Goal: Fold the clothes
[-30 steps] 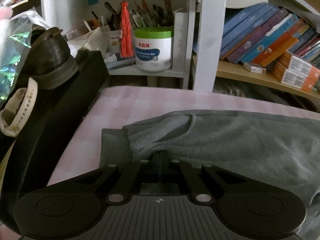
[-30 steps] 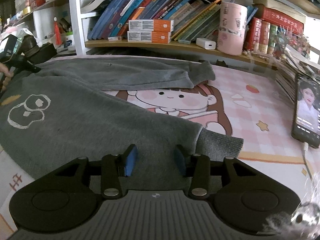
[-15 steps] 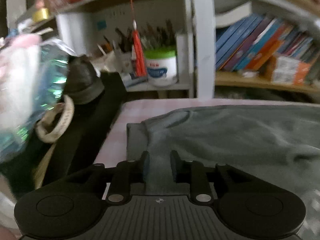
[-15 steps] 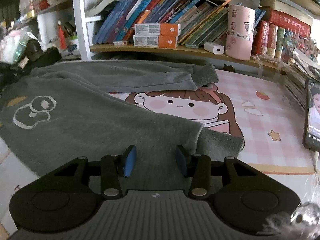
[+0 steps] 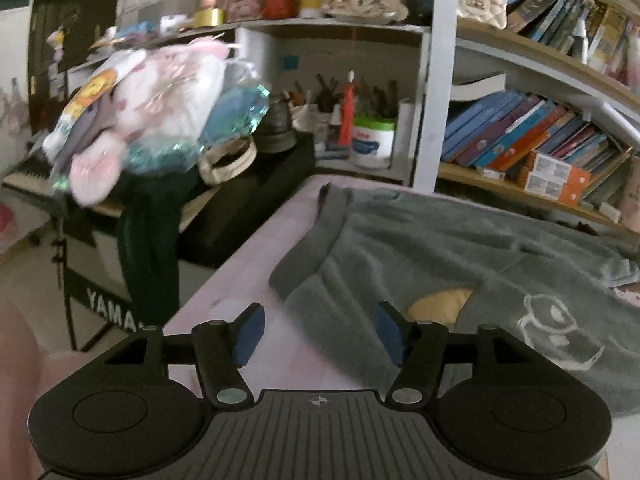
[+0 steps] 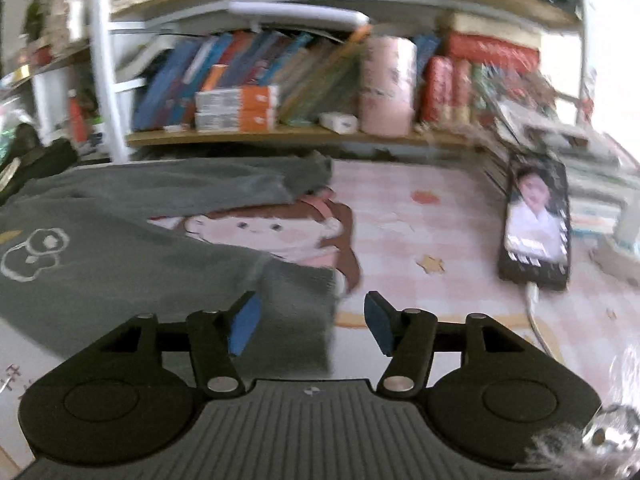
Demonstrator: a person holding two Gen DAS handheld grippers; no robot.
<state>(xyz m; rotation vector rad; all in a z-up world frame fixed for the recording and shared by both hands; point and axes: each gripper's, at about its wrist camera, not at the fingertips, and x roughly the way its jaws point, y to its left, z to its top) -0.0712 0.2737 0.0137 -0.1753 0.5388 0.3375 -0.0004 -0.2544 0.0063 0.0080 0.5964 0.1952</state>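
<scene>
A grey pair of sweatpants [image 5: 460,248] lies spread flat on the pink desk mat [image 5: 248,272], waistband toward the left, with a white outline print [image 5: 560,332] and an orange patch [image 5: 440,306] on it. My left gripper [image 5: 318,332] hovers open above the waistband corner, holding nothing. In the right wrist view the sweatpants [image 6: 120,256] stretch out with one leg cuff [image 6: 298,292] just ahead of my right gripper [image 6: 306,322]. That gripper is open and empty, held above the cuff.
A phone [image 6: 536,224] with a lit screen and cable lies at the mat's right. Bookshelves [image 6: 280,92] line the back. To the left of the desk stands a black keyboard stand [image 5: 120,264] piled with bags [image 5: 152,120] and a dark case [image 5: 248,200].
My left gripper let go of the waistband fold, opened wide, and pulled back and up. My right gripper opened wider and lifted, shifting right past the cuff.
</scene>
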